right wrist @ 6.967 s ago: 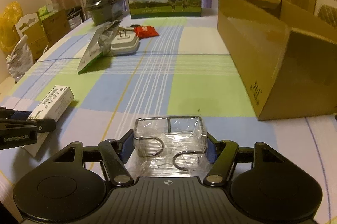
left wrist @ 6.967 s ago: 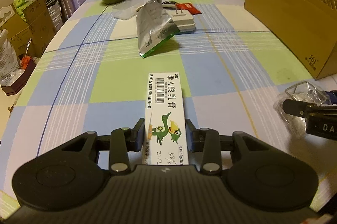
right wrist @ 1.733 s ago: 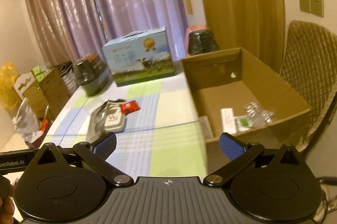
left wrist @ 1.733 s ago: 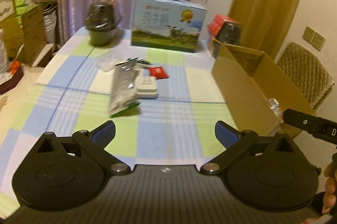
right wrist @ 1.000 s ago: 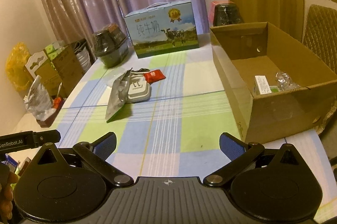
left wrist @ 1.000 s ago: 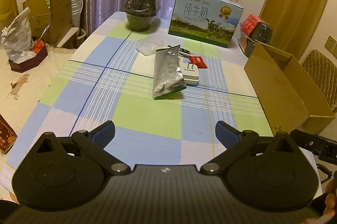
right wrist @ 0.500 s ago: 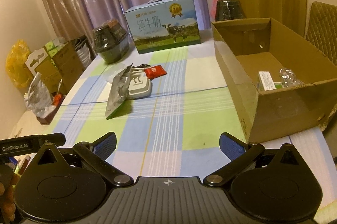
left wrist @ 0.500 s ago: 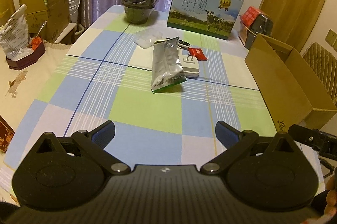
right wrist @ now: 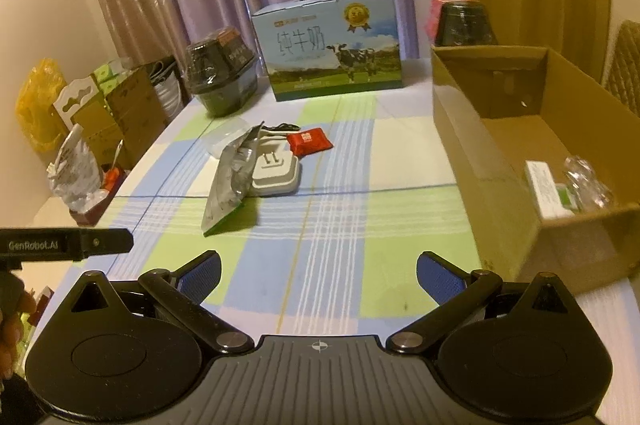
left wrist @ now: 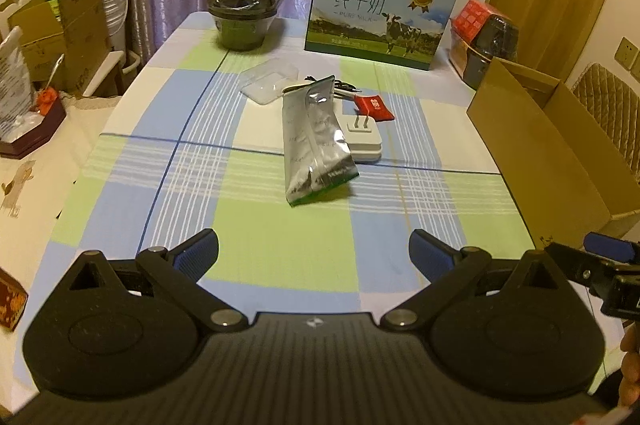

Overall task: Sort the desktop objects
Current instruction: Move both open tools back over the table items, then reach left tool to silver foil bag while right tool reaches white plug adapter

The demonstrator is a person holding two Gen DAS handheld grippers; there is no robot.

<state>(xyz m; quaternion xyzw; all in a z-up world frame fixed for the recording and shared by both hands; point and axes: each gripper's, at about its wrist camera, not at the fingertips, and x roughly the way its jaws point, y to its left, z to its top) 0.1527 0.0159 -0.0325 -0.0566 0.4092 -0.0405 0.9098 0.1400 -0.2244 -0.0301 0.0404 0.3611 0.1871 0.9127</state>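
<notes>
Both of my grippers, which seven seconds ago pinched the ointment carton and the wrapped wire holder, now hover with nothing between their fingers: left gripper spread wide over the checked tablecloth, right gripper equally released. Ointment carton and wrapped holder lie side by side inside the cardboard box at the table's right edge. Silver pouch leans against the white charger mid-table, a red packet just beyond, milk carton behind.
</notes>
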